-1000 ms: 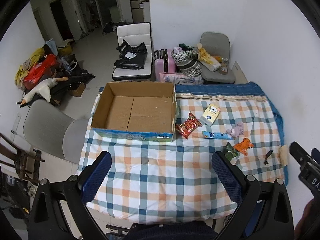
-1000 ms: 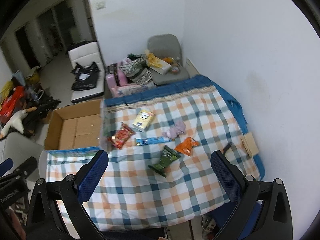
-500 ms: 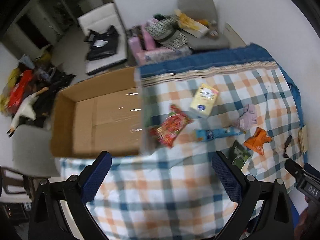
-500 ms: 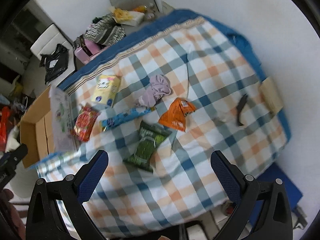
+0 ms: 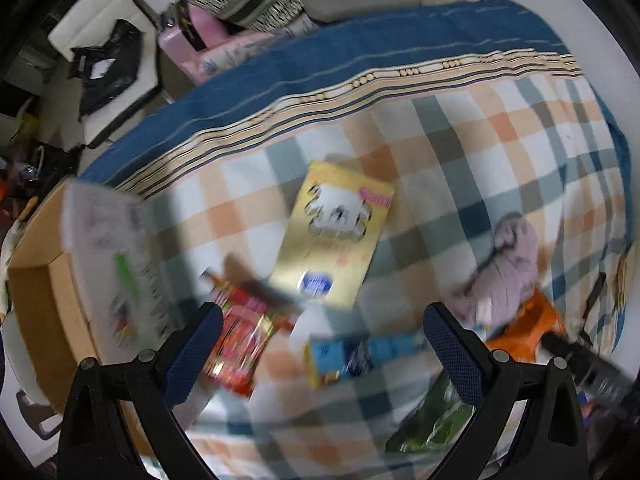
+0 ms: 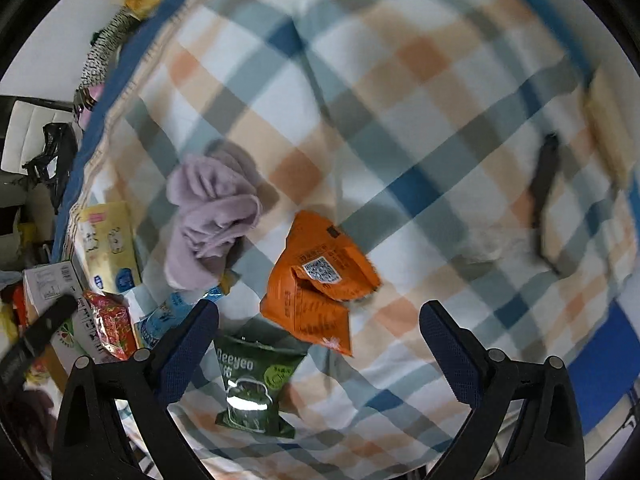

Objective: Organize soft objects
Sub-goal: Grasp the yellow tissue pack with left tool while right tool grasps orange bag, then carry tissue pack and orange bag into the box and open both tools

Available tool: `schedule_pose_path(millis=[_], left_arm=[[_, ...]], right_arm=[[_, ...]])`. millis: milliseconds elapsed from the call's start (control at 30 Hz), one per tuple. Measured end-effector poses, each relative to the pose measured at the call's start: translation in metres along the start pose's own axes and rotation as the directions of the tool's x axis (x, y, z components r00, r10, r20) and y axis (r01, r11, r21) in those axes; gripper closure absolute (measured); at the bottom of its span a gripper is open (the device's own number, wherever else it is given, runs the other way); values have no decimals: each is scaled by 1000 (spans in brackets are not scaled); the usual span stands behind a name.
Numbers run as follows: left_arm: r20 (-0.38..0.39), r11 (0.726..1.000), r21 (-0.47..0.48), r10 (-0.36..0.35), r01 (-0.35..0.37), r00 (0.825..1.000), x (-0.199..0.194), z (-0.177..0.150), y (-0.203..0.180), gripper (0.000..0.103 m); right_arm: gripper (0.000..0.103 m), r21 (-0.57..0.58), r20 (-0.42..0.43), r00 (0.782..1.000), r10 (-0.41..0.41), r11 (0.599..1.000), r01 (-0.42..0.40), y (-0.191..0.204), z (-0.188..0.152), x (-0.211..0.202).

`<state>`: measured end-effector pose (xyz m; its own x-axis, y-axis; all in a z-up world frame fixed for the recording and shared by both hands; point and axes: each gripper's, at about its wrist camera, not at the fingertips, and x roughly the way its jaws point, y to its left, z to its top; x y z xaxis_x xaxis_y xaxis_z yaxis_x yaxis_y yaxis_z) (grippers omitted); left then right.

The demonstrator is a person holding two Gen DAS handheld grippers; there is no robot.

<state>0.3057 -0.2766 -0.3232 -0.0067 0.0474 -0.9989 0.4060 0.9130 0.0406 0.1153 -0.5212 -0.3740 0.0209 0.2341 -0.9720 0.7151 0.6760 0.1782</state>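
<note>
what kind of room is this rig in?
Probably a lived-in home room, not a lab: a checked blanket spread as the work surface, snack packets such as the orange one, and a pink suitcase and bags piled by the wall.

I see glossy plastic on the green packet (image 6: 253,396), a crinkled orange foil pouch (image 6: 320,284), soft matt fleece in the lilac cloth (image 6: 212,216), and woven plaid blanket (image 6: 400,92).
</note>
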Motion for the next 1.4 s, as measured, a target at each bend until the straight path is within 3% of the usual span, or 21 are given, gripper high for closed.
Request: schedule_pose_path(millis=[300, 400, 467, 533, 633, 767, 1100, 1300, 1400], left_arm=[[-170, 994, 93, 64, -49, 983, 77, 45, -26, 0], [-187, 991, 118, 83, -61, 979, 89, 46, -31, 15], [-193, 989, 134, 87, -61, 977, 96, 43, -32, 33], [-198, 991, 128, 58, -33, 979, 98, 39, -31, 42], [-192, 993, 111, 47, -26, 980, 96, 36, -29, 43], [-164, 993, 107, 74, -57, 984, 84, 25, -22, 43], [-94, 1000, 28, -3, 6, 996, 37, -12, 1, 43], [-8, 997, -29, -75, 75, 997, -15, -49, 31, 43], [46, 993, -56, -105, 107, 993, -51, -83, 42, 43]], right_arm=[[16, 53, -90, 995, 46, 998, -41, -5, 11, 47], [22, 55, -103, 993, 58, 997, -53, 1, 15, 55], [23, 56, -118, 992, 54, 997, -47, 3, 16, 61], [29, 60, -132, 990, 51, 997, -44, 5, 17, 67], [40, 54, -137, 990, 16, 998, -9, 7, 18, 72], [48, 55, -109, 994, 13, 998, -7, 7, 18, 68], [51, -2, -51, 998, 32, 999, -32, 8, -26, 39], [51, -142, 5, 995, 100, 985, -98, 34, -77, -10], [51, -233, 11, 991, 136, 964, -129, 59, -100, -35]])
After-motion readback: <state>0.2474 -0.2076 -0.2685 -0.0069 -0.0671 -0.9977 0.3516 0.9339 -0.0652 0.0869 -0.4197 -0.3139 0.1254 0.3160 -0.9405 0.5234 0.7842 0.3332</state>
